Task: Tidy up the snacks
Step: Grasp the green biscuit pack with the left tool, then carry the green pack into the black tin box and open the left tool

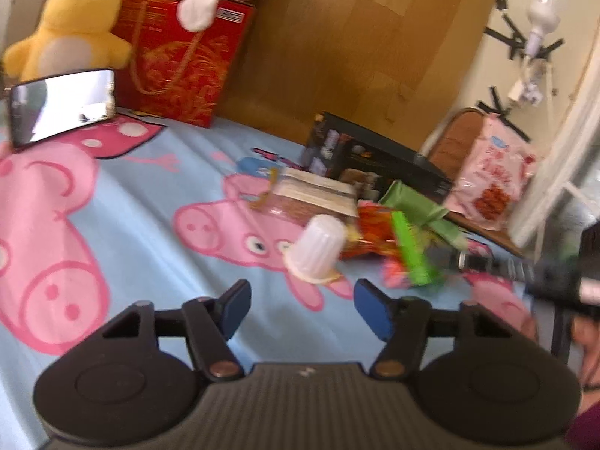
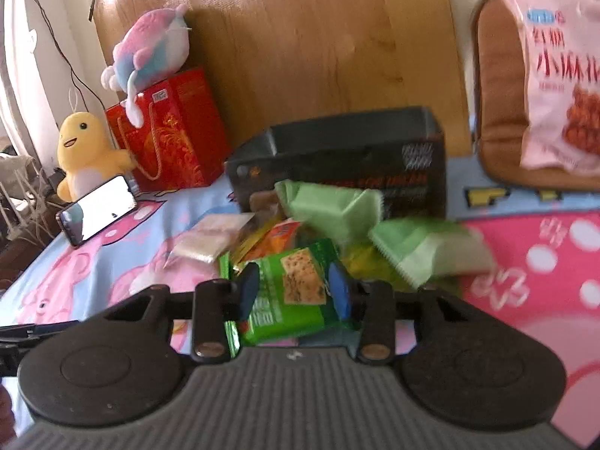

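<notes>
Right gripper (image 2: 296, 290): nearest the lens in the right wrist view; both blue pads sit against the sides of a green cracker packet (image 2: 296, 296), clenched on it. The packet shows a picture of a square cracker on its front.
Left gripper (image 1: 302, 309): released, jaws apart, nothing between the pads; only the cartoon-pig bedsheet (image 1: 131, 206) shows in the gap.
Jelly cup (image 1: 318, 249): white, translucent, tipped on its side on the sheet just ahead of the left gripper, between the lines of its 2 fingers, not touching them.
Snack pile, left wrist view: beyond the jelly cup lies a clear pack with a brown filling (image 1: 311, 198); to the right of it an orange wrapper (image 1: 369, 236) and a bright green bar wrapper (image 1: 412, 251), blurred.
Snack pile, right wrist view: just ahead of the held packet are 2 pale green sachets (image 2: 333, 206) (image 2: 427, 249), an orange packet (image 2: 279, 238) and a white cake pack (image 2: 212, 238) to the left.
Black box (image 2: 348, 157): open-topped, behind the pile, straight ahead of the right gripper.
Pink snack bag (image 2: 558, 75): far right of the right gripper, leaning on a brown cushion (image 2: 498, 112).
Red gift bag (image 2: 172, 135): far left ahead of the right gripper, with a pastel plush (image 2: 153, 45) on top.
Yellow plush (image 1: 73, 18): far left ahead of the left gripper, beside the red bag.
Phone (image 1: 62, 103): propped in front of the yellow plush, screen bright.
Background: wooden headboard (image 2: 318, 37) behind everything.
</notes>
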The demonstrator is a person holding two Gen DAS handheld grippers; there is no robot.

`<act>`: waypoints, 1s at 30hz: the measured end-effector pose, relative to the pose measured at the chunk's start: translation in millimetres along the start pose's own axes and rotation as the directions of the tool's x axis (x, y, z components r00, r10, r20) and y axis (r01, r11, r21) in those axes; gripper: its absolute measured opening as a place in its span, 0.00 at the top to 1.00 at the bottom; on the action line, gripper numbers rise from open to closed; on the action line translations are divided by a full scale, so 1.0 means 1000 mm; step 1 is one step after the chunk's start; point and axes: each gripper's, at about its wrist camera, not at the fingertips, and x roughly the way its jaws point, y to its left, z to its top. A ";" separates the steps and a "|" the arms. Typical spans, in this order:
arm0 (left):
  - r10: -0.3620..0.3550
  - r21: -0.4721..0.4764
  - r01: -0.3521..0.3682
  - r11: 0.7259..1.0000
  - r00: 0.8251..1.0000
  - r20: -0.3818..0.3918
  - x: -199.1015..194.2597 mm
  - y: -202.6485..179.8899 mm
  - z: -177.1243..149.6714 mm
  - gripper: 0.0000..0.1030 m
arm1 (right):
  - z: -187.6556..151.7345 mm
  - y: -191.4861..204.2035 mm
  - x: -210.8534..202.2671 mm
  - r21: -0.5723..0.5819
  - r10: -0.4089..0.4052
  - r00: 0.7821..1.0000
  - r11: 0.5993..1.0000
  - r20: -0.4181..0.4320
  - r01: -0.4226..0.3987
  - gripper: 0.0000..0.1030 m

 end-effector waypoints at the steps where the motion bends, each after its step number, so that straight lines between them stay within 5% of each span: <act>1: -0.024 0.006 0.024 1.000 1.000 -0.004 0.000 -0.001 0.001 0.41 | -0.007 0.005 -0.007 -0.010 0.043 0.999 0.999 -0.025 -0.043 0.57; 4: -0.103 0.018 0.104 0.994 0.994 -0.031 0.005 -0.008 0.003 0.42 | -0.036 0.017 -0.039 -0.026 0.134 0.989 0.990 -0.056 -0.136 0.57; 8: -0.183 0.046 0.188 0.981 0.979 -0.087 0.016 -0.028 0.005 0.43 | -0.063 0.026 -0.067 -0.116 0.068 0.997 0.991 -0.030 -0.071 0.56; 20: -0.184 0.102 0.209 0.973 0.961 -0.208 0.047 -0.064 0.005 0.44 | -0.063 0.024 -0.045 -0.350 0.029 0.993 0.934 -0.117 -0.069 0.46; 23: -0.187 0.090 0.214 0.973 0.952 -0.241 0.057 -0.064 0.003 0.57 | -0.063 0.024 -0.039 -0.386 0.027 0.993 0.920 -0.115 -0.070 0.46; 25: -0.190 0.072 0.216 0.974 0.946 -0.264 0.064 -0.063 -0.002 0.72 | -0.061 0.023 -0.035 -0.390 0.037 0.993 0.917 -0.116 -0.079 0.48; 30: -0.208 0.105 0.236 0.966 0.952 -0.224 0.040 -0.071 0.005 0.74 | -0.063 0.029 -0.038 -0.384 0.046 0.994 0.920 -0.098 -0.081 0.67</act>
